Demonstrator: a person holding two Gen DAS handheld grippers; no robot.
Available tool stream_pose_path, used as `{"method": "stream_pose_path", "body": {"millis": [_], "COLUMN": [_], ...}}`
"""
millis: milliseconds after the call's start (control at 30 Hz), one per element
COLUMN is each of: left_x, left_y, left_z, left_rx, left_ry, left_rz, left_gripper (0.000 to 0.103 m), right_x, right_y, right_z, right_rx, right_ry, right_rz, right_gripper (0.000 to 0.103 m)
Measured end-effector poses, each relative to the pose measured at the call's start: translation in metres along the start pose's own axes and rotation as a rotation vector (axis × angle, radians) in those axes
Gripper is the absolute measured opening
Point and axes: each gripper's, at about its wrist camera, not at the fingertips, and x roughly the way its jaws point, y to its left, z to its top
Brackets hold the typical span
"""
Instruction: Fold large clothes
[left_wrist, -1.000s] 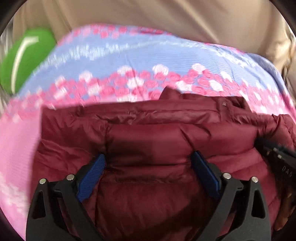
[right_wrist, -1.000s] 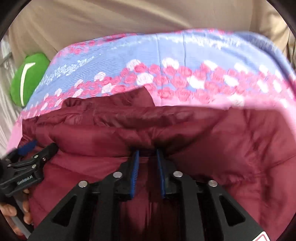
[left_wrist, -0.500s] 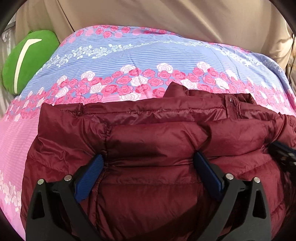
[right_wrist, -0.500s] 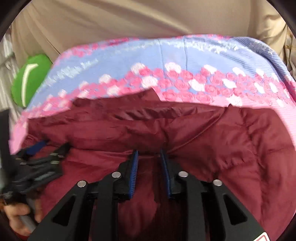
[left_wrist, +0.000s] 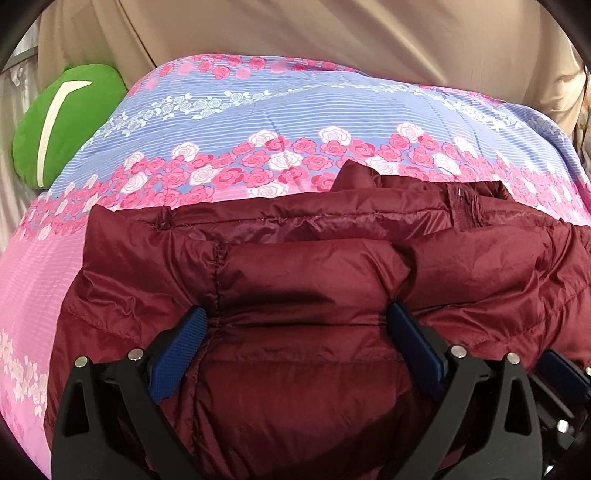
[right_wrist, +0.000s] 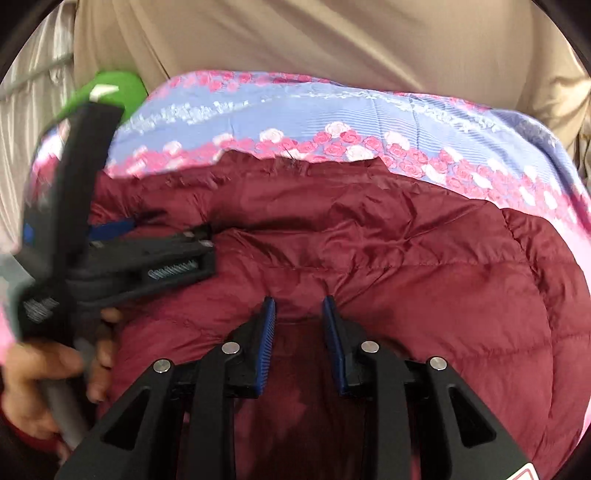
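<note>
The maroon puffer jacket (left_wrist: 314, 295) lies bunched on the floral quilt (left_wrist: 258, 122), its long axis running across both views, and its quilted far hem (left_wrist: 295, 221) is the landmark for what follows. The left gripper (left_wrist: 295, 332) sits just on the near side of that hem with jaws spread wide, a thick padded roll of the jacket filling the gap and dimpled at both blue pads (left_wrist: 181, 347); whether this is a firm grip or a loose bracket cannot be told. The right gripper (right_wrist: 299, 328) sits further along the same fold, on the near side of the hem, jaws only narrowly parted, a ridge of fabric between the pads with no clear pinch visible. The left gripper is seen again in the right wrist view (right_wrist: 155, 258), close beside the right one, held by the person's hand (right_wrist: 48, 373). Both tools are on the jacket, so neither is markedly nearer; the judged next move is to carry the gathered fold away from the hem. A green cushion (left_wrist: 62, 122) lies beyond the hem, at the quilt's left edge. Compared with a second ago, the right jaws have just been opening, easing off a tighter pinch, the right gripper has shifted sideways toward the left one, and the left gripper has barely moved.
</note>
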Motion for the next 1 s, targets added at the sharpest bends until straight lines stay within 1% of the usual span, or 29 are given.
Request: {"method": "stream_pose_path", "body": {"millis": [33, 67, 200, 233, 300, 367, 400, 467, 533, 567, 700, 733, 767, 800, 867, 933, 967, 1000], "left_x": [-0.006, -0.013, -0.061, -0.076, -0.095, -0.107, -0.109, -0.107, -0.100, -0.095, -0.076, -0.074, -0.076, -0.075, -0.073, -0.072, -0.072, -0.072], "left_y": [0.002, 0.004, 0.027, 0.038, 0.059, 0.091, 0.103, 0.136, 0.159, 0.166, 0.167, 0.164, 0.160, 0.155, 0.151, 0.147, 0.147, 0.146], "left_z": [-0.002, -0.005, -0.019, -0.024, -0.032, -0.041, -0.045, -0.056, -0.070, -0.077, -0.096, -0.099, -0.101, -0.100, -0.101, -0.100, -0.100, -0.099], "left_rx": [-0.006, -0.013, -0.060, -0.072, -0.101, -0.160, -0.190, -0.287, -0.375, -0.403, -0.435, -0.430, -0.411, -0.383, -0.368, -0.360, -0.360, -0.360], "left_ry": [-0.007, -0.018, -0.094, -0.106, -0.119, -0.105, -0.094, -0.055, -0.024, -0.002, 0.067, 0.067, 0.052, 0.057, 0.057, 0.056, 0.055, 0.055], "left_rz": [0.003, -0.001, -0.043, -0.051, -0.045, -0.012, -0.010, -0.042, -0.088, -0.101, -0.158, -0.169, -0.152, -0.135, -0.120, -0.120, -0.124, -0.129], "left_gripper": [0.096, 0.095, 0.095, 0.095, 0.095, 0.095, 0.096, 0.096, 0.096, 0.096, 0.096, 0.097, 0.097, 0.097, 0.098, 0.097, 0.096, 0.090], "right_x": [-0.006, -0.008, 0.006, 0.009, 0.009, 0.010, 0.010, 0.010, 0.010, 0.010, 0.009, 0.009, 0.009, 0.009, 0.009, 0.009, 0.009, 0.009], "right_y": [0.002, 0.005, 0.014, 0.016, 0.019, 0.021, 0.021, 0.022, 0.023, 0.023, 0.024, 0.023, 0.023, 0.023, 0.022, 0.022, 0.022, 0.021], "right_z": [0.000, -0.001, -0.011, -0.013, -0.014, -0.015, -0.015, -0.018, -0.019, -0.020, -0.022, -0.022, -0.022, -0.022, -0.023, -0.023, -0.023, -0.023], "right_rx": [0.015, 0.012, -0.033, -0.046, -0.053, -0.066, -0.069, -0.076, -0.078, -0.078, -0.072, -0.069, -0.066, -0.066, -0.065, -0.063, -0.061, -0.059], "right_ry": [-0.001, 0.001, 0.015, 0.014, 0.015, 0.013, 0.010, 0.000, -0.010, -0.015, -0.027, -0.028, -0.029, -0.030, -0.033, -0.034, -0.035, -0.036], "right_rz": [0.040, 0.054, 0.008, -0.002, -0.014, -0.024, -0.027, -0.034, -0.038, -0.039, -0.034, -0.031, -0.029, -0.028, -0.025, -0.023, -0.021, -0.017], "right_gripper": [0.029, 0.029, 0.029, 0.029, 0.029, 0.029, 0.029, 0.029, 0.029, 0.029, 0.029, 0.029, 0.029, 0.029, 0.029, 0.029, 0.029, 0.029]}}
